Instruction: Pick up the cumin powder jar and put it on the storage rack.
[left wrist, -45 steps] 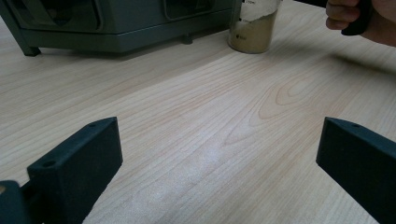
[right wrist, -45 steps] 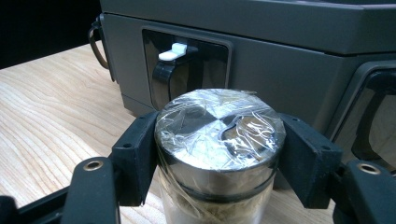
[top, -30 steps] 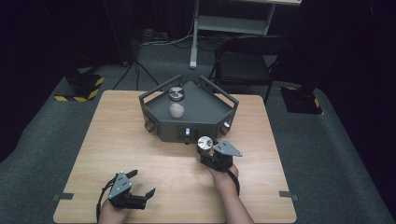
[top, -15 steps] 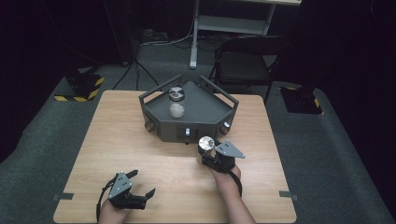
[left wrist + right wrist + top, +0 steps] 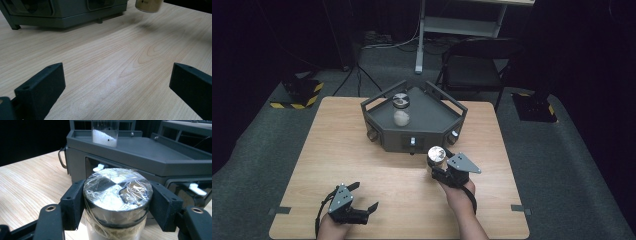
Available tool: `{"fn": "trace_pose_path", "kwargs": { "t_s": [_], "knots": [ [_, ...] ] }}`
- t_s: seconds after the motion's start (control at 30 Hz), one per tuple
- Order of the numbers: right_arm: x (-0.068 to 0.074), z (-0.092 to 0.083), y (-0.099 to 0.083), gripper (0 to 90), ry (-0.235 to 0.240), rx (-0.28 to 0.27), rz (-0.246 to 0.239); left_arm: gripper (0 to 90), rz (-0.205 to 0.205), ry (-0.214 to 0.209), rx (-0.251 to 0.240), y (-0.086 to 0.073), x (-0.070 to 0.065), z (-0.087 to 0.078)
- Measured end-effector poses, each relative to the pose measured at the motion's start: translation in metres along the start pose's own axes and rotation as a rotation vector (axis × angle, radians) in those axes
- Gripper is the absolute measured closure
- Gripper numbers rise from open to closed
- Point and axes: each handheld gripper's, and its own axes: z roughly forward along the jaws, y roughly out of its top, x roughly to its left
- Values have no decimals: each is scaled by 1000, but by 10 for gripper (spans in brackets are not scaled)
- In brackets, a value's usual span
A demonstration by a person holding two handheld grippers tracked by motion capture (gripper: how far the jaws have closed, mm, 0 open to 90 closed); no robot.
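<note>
Two jars are sitting on the grey tray at the table's far middle: one with a dark lid toward the back, and one lidless jar holding something white just in front of it. A third jar is riding in the right gripper, just off the tray's near wall and clear of the wood; in the left gripper view its base is hanging above the tabletop with a shadow under it.

Right gripper view: both black pads are pressing on the jar's neck, one on each side, directly under the foil-wrapped lid. Gripping there is probably keeping the jar upright and letting the lid rim sit on top of the pads, so it cannot slide down. The jar is pointing toward the tray, likely being carried to join the other two on its flat top.

Left gripper is resting at the near left of the table, well apart from the tray. Its jaws are standing wide open with nothing between them, seemingly parked out of the working hand's way.
</note>
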Motion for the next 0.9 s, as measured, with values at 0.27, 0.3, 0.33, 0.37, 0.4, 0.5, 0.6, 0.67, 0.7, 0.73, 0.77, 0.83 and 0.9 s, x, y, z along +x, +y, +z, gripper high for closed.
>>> {"fn": "trace_pose_path", "kwargs": {
  "t_s": [0.27, 0.3, 0.33, 0.37, 0.4, 0.5, 0.6, 0.67, 0.7, 0.73, 0.77, 0.83, 0.9],
  "knots": [
    [2, -12, 15, 349, 10, -32, -12, 5, 1, -4, 2, 0, 1, 0],
    [3, -14, 17, 349, 11, -37, -14, 5, 1, -4, 2, 0, 1, 0],
    [3, -15, 20, 349, 12, -41, -17, 5, 3, -5, 3, 0, 1, 0],
    [2, -16, 22, 349, 15, -44, -17, 5, 3, -6, 3, 1, 1, 0],
    [2, -17, 25, 349, 17, -46, -13, 5, 4, -6, 3, 1, 1, 0],
    [1, -19, 31, 349, 16, -53, -15, 5, 2, -8, 3, 1, 2, 0],
    [0, -21, 38, 349, 16, -55, -11, 5, 2, -9, 3, 1, 2, 0],
    [0, -22, 43, 349, 9, -54, -17, 5, 1, -9, 3, 0, 2, 0],
    [-1, -23, 45, 349, 10, -54, -17, 5, 1, -9, 2, 0, 2, 0],
    [-1, -23, 47, 349, 10, -52, -16, 5, 0, -10, 2, 0, 2, 0],
    [-2, -23, 51, 349, 10, -51, -17, 5, -1, -11, 1, 0, 2, 0],
    [-3, -24, 56, 349, 10, -52, -19, 5, -2, -11, 1, 0, 2, 0],
    [-5, -24, 61, 349, 11, -50, -16, 5, -3, -12, 0, 0, 2, 0]
  ]
}}
